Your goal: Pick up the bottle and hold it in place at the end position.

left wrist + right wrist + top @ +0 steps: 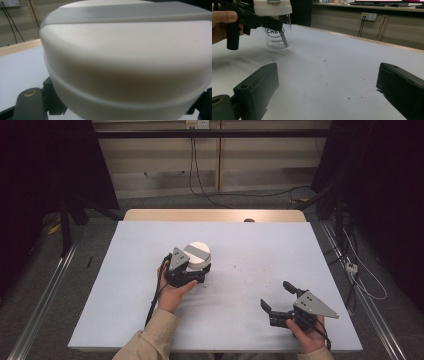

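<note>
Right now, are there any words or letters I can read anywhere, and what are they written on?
"CHE": big letters inside an oval on the clear jar; the left gripper covers the rest of the word.
"CHERISH": small line below it on the same jar; the end of it cannot be told for sure.
The white lid shows no writing.
Nothing readable on the right gripper or the table.

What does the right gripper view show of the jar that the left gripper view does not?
The right gripper view shows the jar's clear glass body with black lettering, standing on the white table, and the left gripper closed around it just under the lid. The left gripper view shows the lid's grey top band close up. Both show the white lid.
</note>
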{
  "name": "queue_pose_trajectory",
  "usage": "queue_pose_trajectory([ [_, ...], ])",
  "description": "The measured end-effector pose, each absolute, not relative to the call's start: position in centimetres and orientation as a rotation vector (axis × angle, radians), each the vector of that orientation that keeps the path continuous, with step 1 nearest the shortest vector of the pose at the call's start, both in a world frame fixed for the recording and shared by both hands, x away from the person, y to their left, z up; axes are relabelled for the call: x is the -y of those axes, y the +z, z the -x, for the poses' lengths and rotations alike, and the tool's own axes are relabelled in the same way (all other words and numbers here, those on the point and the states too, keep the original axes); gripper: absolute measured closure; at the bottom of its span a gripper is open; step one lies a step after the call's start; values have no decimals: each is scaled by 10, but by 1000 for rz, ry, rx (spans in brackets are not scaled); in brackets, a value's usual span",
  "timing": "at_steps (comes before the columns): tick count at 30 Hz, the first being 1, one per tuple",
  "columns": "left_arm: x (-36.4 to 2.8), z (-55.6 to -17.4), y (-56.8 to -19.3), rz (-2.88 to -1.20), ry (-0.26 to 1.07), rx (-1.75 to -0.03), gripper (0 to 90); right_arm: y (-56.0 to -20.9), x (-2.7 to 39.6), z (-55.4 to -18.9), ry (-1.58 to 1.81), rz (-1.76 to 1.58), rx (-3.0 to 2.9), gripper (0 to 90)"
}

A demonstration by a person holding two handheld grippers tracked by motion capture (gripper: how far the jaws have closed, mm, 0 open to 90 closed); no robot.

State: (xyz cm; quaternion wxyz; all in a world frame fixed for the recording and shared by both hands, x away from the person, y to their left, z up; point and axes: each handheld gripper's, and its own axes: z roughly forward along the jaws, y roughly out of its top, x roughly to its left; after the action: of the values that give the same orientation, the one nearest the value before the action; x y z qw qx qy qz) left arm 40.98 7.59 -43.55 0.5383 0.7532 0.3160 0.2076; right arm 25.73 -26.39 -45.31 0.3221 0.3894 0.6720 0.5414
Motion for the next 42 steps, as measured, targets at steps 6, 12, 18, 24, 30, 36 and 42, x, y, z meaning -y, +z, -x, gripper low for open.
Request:
queue_pose_trajectory([
  [6,-68,-416,-433,-1801,490,-740,187,-453,264,-258,1423,-1023,-1763,35],
  [12,-63,-422,-431,-1804,474,-746,187,-453,264,-258,1421,-1024,-1764,34],
  [18,-59,-427,-433,-1805,466,-750,187,-453,263,-257,1419,-1023,-1767,34],
  [24,-55,-431,-437,-1818,467,-755,187,-453,263,-258,1420,-1022,-1767,35],
  [30,-49,-436,-435,-1837,458,-738,187,-453,262,-258,1420,-1020,-1767,35],
  [36,-43,-439,-436,-1849,462,-717,186,-453,263,-258,1422,-1022,-1768,34],
  [42,-40,-442,-441,-1849,452,-718,187,-453,263,-258,1422,-1024,-1766,34],
])
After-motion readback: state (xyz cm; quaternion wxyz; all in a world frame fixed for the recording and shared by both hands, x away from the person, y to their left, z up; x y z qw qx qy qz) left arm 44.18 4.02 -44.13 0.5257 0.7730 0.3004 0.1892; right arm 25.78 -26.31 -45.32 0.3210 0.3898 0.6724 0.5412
